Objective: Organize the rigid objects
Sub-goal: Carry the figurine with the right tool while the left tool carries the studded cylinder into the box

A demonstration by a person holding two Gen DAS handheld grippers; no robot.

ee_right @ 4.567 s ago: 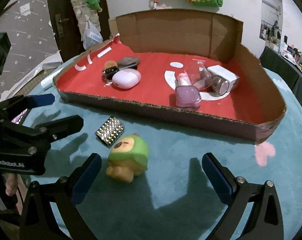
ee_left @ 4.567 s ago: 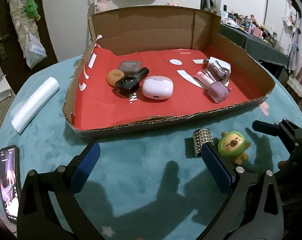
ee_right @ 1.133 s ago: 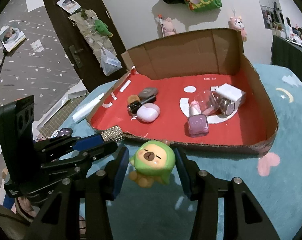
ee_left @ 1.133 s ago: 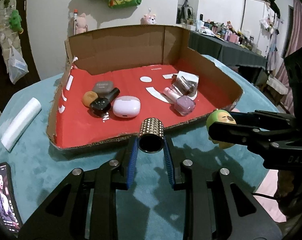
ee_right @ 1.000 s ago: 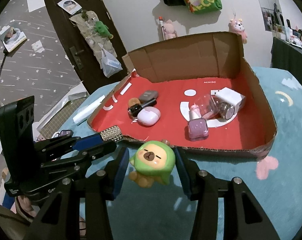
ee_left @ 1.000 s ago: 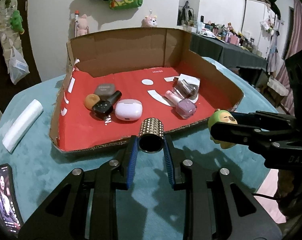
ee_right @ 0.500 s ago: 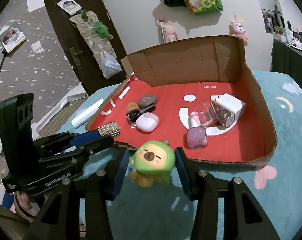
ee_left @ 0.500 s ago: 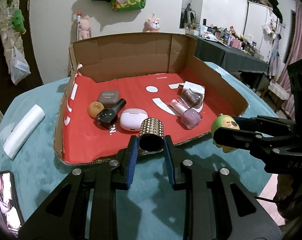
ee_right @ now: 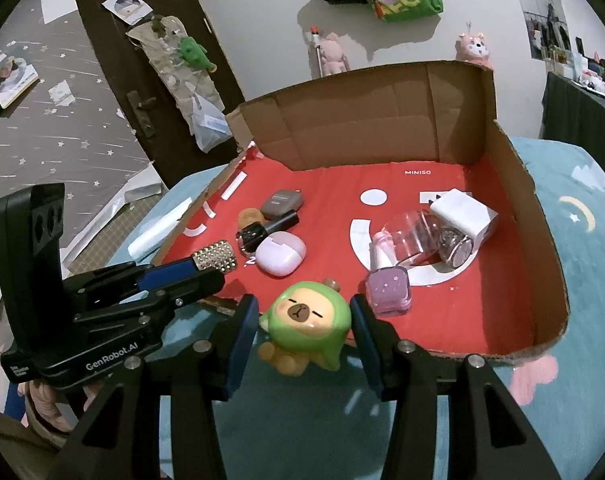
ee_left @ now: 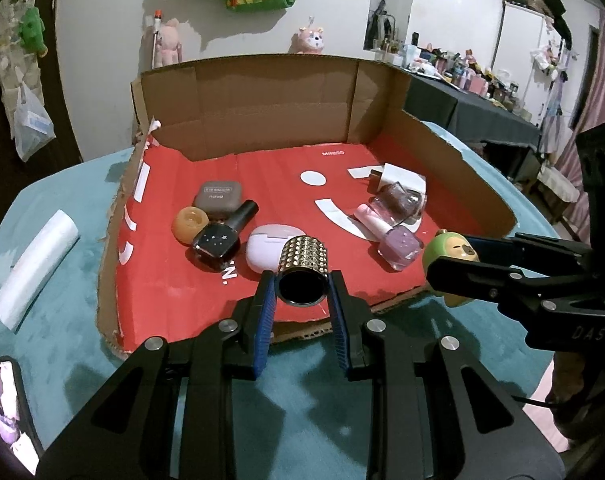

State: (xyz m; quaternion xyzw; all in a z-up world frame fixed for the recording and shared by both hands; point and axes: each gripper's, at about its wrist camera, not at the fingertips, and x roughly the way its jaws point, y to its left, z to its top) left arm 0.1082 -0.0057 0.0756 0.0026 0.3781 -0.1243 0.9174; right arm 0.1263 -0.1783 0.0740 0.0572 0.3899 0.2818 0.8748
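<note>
Stowed in the shallow cardboard tray with red printed floor (ee_left: 454, 152): grey compact case (ee_left: 217, 199), amber round pot (ee_left: 188, 224), black polish bottle (ee_left: 218, 240) and pale lilac oval case (ee_left: 264, 246) at 9 o'clock; lilac polish bottle (ee_left: 398, 245), clear glass bottles (ee_left: 394, 202) and white box (ee_right: 464, 212) at 3 o'clock.

In transit: silver studded cylinder (ee_left: 303, 258), clamped in the left gripper (ee_left: 302, 304) jaws over the tray's 6 o'clock edge; green-hooded capybara figurine (ee_right: 307, 326), clamped in the right gripper (ee_right: 304, 334) jaws, just short of that edge.

Outstanding, by estimate: setting both down inside. Teal worktop (ee_left: 74, 280) otherwise carries a white plastic roll (ee_left: 34, 268) and a phone (ee_left: 4, 404).
</note>
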